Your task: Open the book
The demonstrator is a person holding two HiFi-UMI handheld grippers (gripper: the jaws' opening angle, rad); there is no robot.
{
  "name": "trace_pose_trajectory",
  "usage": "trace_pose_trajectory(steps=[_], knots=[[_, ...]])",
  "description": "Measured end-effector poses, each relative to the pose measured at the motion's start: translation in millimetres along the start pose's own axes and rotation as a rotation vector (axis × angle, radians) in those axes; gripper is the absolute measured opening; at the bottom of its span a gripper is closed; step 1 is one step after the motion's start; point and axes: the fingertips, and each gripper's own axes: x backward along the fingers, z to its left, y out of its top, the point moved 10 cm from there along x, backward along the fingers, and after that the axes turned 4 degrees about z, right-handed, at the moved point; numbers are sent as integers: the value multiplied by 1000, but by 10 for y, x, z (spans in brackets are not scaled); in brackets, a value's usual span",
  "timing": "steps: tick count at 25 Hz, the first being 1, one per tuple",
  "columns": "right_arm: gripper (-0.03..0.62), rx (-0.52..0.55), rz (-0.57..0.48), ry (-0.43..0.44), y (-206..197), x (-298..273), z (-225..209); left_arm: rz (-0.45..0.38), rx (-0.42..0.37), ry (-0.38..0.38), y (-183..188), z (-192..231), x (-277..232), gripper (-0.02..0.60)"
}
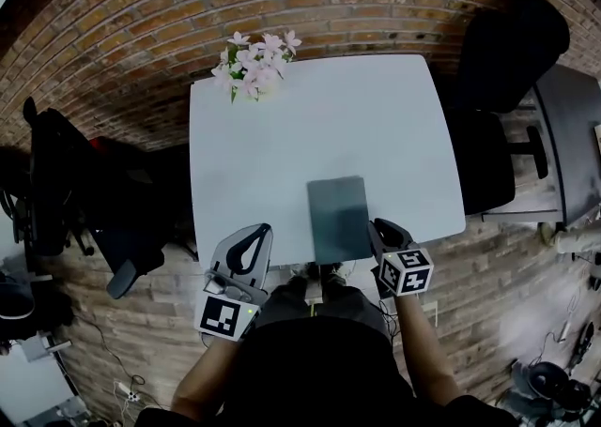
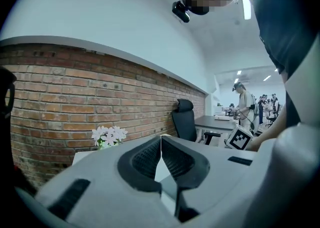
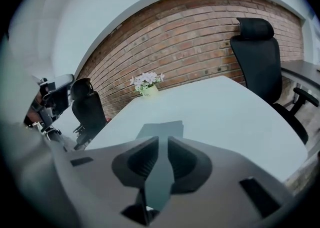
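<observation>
Evidently the book (image 1: 338, 217) is not yet opened; the right gripper (image 1: 379, 234) is held slightly spread at its four o'clock, the left gripper (image 1: 252, 245) pressed together, empty.

Left gripper (image 2: 161, 141) closed; right gripper (image 3: 163, 144) slightly parted.

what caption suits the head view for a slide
Closed book on a table, flowers at the far edge, left claw and right claw flanking the book.
</observation>
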Motion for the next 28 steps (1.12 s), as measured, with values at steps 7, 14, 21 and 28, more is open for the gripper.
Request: trace_pose_trajectory(steps=[7,14,21,28], knots=[[87,10,46,19,-19,-186,-50,19,31,54,-85,11,103,26],[137,-26,102,31,-110,-385,-154,36,35,90,-104,13,169,26],[184,-171,174,56,-271,-587,-301,51,41,106,-105,10,157,26],[156,-214,184,94,-280,-664,-305,59,36,130,-146,39,170,26]])
